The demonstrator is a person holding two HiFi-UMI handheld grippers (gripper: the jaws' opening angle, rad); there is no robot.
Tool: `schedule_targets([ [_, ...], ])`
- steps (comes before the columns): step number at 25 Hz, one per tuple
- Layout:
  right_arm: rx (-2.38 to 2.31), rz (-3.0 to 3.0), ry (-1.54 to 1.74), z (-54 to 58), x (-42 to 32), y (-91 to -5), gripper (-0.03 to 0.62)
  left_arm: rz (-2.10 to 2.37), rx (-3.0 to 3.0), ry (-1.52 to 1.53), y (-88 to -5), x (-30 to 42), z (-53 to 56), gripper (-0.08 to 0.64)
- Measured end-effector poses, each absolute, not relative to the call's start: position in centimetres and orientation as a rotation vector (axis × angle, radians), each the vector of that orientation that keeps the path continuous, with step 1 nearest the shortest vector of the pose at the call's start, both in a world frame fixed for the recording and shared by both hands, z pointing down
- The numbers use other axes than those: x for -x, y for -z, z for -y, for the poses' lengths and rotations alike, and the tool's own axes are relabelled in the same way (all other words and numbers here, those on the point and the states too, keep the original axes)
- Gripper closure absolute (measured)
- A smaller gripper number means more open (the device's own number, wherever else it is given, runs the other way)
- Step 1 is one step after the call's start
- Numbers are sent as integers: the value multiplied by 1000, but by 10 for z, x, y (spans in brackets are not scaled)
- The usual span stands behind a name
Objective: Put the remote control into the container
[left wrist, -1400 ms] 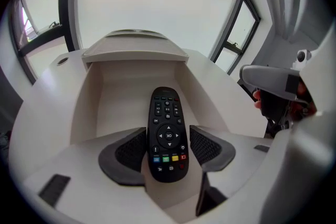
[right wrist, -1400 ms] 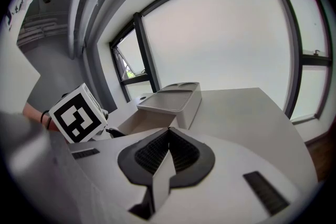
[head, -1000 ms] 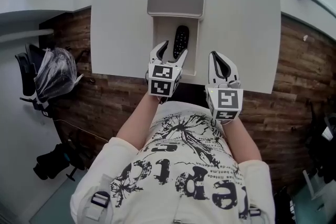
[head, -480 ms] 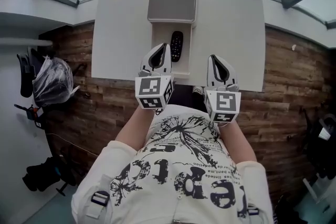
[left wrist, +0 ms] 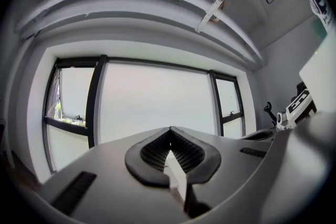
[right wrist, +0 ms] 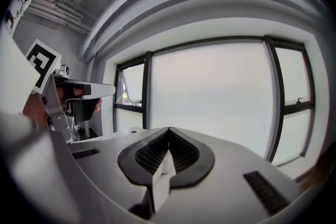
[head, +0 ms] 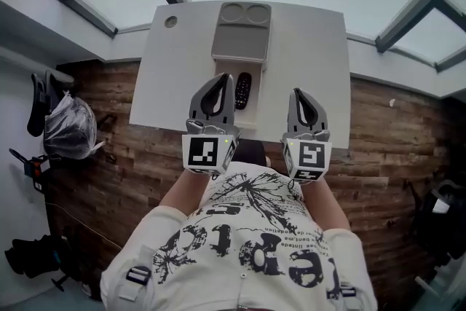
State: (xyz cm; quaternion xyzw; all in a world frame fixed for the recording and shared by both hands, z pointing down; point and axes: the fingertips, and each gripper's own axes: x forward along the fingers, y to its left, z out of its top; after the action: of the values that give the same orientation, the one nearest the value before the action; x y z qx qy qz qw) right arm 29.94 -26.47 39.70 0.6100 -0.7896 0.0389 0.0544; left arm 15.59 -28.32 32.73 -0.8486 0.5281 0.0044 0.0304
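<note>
one black remote control lies lengthwise inside the single white container on the table, on the person's side of one grey tray with two round recesses. two tools are raised above the table's near edge: the left hand-held gripper has its jaws pressed together on nothing, and the right hand-held gripper is likewise closed and empty, each facing windows. the remote looks light, rigid and smooth-shelled, likely a little slippery; a pinch across its long narrow sides near mid-length would seem the surest hold.
</note>
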Motion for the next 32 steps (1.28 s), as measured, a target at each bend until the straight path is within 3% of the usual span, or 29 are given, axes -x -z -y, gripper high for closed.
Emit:
schedule_targets([
  [9,-1901,2462,126,257,-303,-342,589,-1491,2461,-124,-284,-168,266,551],
  [32,-1954,2389,131,270,-330,-341,590,-1395,2651,-23,-311,-212,297,550],
])
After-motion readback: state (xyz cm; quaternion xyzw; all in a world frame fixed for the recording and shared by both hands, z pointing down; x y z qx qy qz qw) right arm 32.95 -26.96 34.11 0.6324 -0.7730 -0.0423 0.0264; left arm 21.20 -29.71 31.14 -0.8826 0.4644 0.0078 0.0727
